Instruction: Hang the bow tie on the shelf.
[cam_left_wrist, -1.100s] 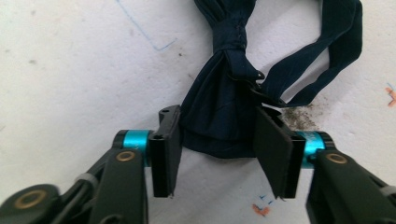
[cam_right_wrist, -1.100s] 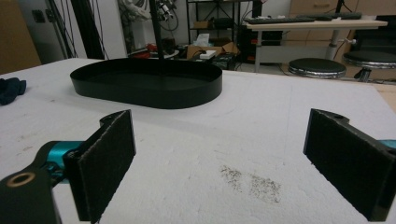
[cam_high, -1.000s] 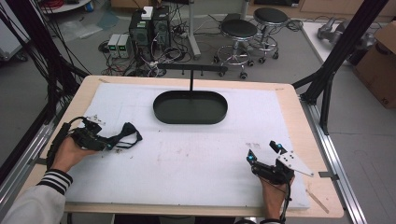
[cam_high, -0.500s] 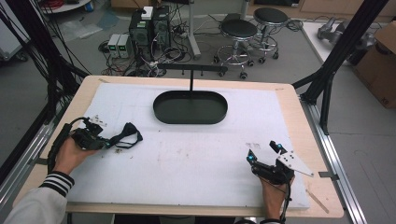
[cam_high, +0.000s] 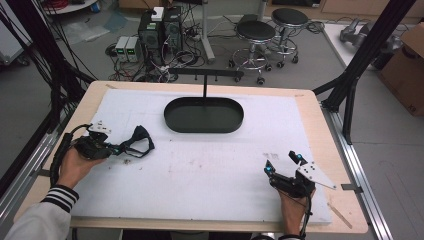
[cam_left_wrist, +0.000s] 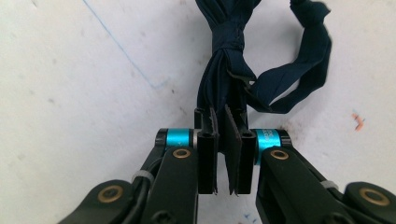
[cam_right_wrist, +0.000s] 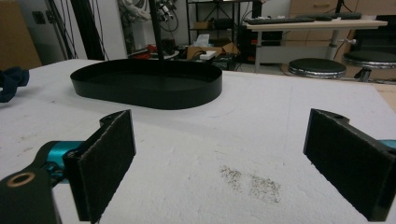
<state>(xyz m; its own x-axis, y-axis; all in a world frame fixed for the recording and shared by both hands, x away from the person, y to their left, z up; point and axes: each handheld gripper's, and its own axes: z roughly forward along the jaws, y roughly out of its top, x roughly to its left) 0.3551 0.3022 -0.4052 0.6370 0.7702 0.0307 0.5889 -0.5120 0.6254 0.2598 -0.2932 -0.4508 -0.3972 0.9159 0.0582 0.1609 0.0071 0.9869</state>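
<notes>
A navy bow tie (cam_high: 138, 140) with its strap lies on the white mat at the left. In the left gripper view its bunched fabric (cam_left_wrist: 225, 70) runs down between the two jaws, and a strap loop curls off to the right. My left gripper (cam_high: 120, 148) (cam_left_wrist: 225, 119) is shut on the bow tie's end, low over the mat. My right gripper (cam_high: 281, 163) (cam_right_wrist: 219, 154) rests near the front right of the mat, jaws wide open with nothing between them, pointing toward a black oval tray (cam_high: 172, 122) (cam_right_wrist: 140, 95).
The empty oval tray sits at the back centre of the mat, with a thin black T-shaped stand (cam_high: 205, 85) rising behind it. A patch of dark specks (cam_right_wrist: 252, 182) marks the mat ahead of the right gripper. The wooden table edge (cam_high: 325, 135) borders the mat.
</notes>
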